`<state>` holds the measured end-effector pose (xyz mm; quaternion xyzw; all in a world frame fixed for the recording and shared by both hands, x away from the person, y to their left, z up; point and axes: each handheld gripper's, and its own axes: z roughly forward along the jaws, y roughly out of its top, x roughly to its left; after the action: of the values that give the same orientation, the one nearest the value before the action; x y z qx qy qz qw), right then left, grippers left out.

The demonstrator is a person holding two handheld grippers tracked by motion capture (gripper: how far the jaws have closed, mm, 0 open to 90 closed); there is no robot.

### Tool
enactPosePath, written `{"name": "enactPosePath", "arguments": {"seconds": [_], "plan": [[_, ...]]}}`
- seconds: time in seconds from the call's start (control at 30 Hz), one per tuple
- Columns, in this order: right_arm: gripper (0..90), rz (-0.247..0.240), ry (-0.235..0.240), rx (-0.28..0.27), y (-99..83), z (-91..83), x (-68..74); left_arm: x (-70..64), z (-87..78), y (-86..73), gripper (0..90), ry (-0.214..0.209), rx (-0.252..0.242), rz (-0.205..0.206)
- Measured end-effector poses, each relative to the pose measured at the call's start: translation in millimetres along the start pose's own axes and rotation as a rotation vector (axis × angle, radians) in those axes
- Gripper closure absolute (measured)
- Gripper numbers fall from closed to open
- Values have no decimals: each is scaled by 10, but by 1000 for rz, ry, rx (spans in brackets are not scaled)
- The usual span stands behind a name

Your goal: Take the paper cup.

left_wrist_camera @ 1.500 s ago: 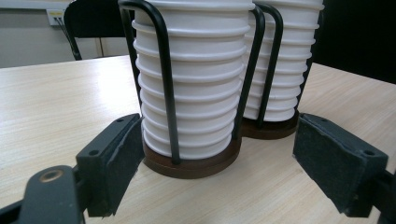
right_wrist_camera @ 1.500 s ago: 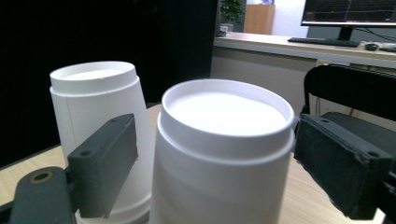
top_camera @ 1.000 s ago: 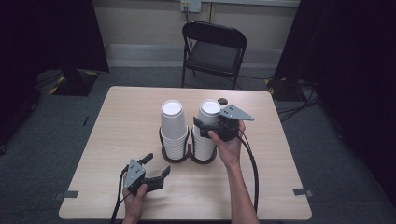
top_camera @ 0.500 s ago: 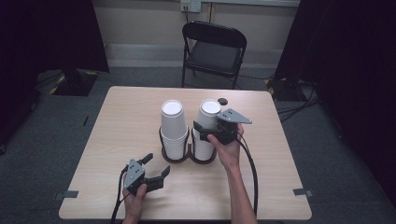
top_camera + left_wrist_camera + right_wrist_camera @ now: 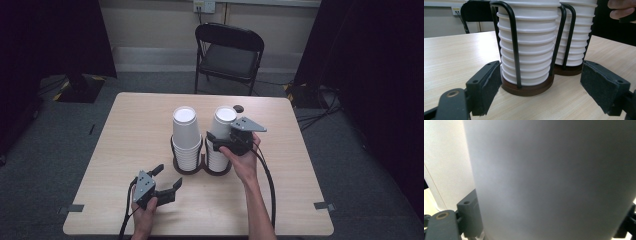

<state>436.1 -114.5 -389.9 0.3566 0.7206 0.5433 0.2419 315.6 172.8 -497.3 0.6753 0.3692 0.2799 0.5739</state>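
Right gripper point(image 5: 216, 143) at the right cup stack, left gripper point(image 5: 167, 178) wide open on the desk.

The right gripper's jaws sit either side of the upper cups of the right stack point(image 5: 220, 135); whether they press the cup I cannot tell. Just left of it stands the left stack point(image 5: 185, 137), both in a black wire holder point(image 5: 527, 88). The left gripper rests low on the desk point(image 5: 125, 135), jaws spread, near the holder and facing it. Beyond the desk stands a chair point(image 5: 229, 55).

A black folding chair point(image 5: 228, 55) stands beyond the wooden table point(image 5: 125, 135), with what looks like cables point(image 5: 315, 117) on the floor.
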Motion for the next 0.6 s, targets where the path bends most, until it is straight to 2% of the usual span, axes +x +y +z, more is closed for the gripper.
{"name": "enactPosePath", "arguments": {"seconds": [0.23, 0.33, 0.5, 0.6], "plan": [[123, -2, 5, 6, 20, -13, 0, -2, 1, 0, 169, -3, 2, -2], [128, 17, 7, -18, 10, -23, 5, 9, 1, 0, 174, -13, 1, 0], [132, -4, 2, -14, 25, -30, 14, 3, 2, 1, 174, -22, 2, 6], [131, 2, 2, -18, 23, -28, 15, 14, 1, 0, 172, -34, 2, 3]]}}
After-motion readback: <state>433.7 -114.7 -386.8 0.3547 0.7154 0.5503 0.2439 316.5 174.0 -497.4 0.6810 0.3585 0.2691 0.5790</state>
